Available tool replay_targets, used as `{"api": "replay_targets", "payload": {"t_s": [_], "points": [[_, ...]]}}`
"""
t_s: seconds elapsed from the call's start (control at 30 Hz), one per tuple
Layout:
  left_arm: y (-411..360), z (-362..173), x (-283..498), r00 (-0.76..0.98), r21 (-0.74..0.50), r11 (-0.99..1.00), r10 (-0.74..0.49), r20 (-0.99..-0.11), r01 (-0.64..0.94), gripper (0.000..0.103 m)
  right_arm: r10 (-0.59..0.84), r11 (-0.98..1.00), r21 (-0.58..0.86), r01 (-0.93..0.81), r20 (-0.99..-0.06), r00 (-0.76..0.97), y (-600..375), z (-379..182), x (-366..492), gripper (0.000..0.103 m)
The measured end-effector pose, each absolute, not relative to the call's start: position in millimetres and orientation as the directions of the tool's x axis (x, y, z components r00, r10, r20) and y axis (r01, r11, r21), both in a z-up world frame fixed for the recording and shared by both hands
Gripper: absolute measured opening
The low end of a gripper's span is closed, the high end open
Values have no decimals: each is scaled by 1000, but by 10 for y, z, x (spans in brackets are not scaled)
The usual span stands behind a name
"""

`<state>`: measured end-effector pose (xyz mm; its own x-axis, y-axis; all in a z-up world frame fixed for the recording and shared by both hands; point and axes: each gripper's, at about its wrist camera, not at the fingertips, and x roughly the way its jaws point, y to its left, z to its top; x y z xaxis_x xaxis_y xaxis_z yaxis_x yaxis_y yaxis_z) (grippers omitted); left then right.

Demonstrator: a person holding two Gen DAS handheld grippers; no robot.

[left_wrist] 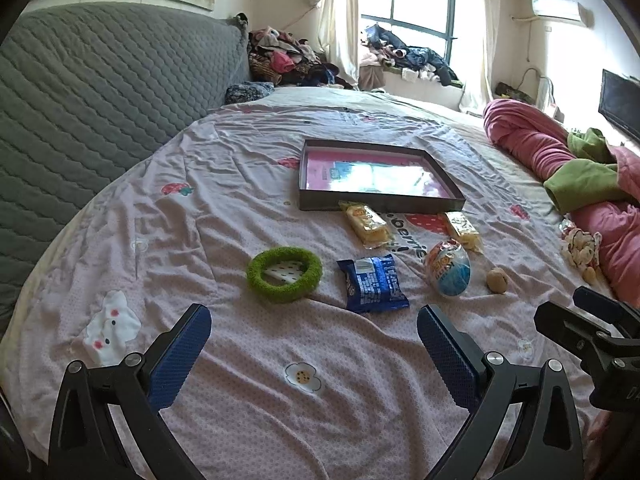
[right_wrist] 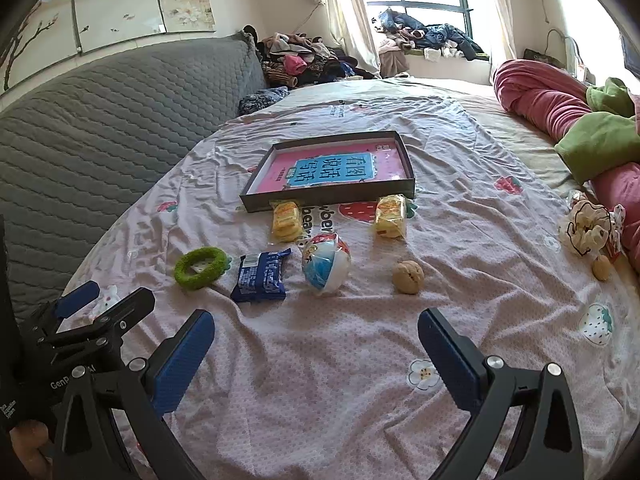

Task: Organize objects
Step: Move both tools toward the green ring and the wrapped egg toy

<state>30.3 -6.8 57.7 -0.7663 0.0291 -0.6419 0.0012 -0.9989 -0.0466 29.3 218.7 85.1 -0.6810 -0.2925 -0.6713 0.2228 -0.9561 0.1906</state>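
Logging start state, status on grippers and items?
Left gripper open, right gripper open, both empty. Snacks, green ring loose before tray. Nothing blocking.

Large Chinese characters, 看图说话写话, are printed on the blue panel of the pink book (right_wrist: 332,170) lying in the dark tray (right_wrist: 256,200). "berrie" and "bear" fragments are read on the bedsheet (right_wrist: 320,360) print just before the tray. "GenD" is partly seen on the left gripper (right_wrist: 80,320) body. Blue packet (right_wrist: 260,276) text is illegible.
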Motion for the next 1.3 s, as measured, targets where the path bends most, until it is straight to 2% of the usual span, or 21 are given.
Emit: {"api": "replay_targets", "payload": {"t_s": [0.97,1.3], "points": [[-429,813,197,-794,-62,-997,9,-608,36,103,-310,-947,150,283,-644,-699,1785,1143,161,103],[-506,794,15,-792,-73,-996,2,-610,54,103,-290,-954,143,264,-665,-688,1792,1086,-21,103]]}}
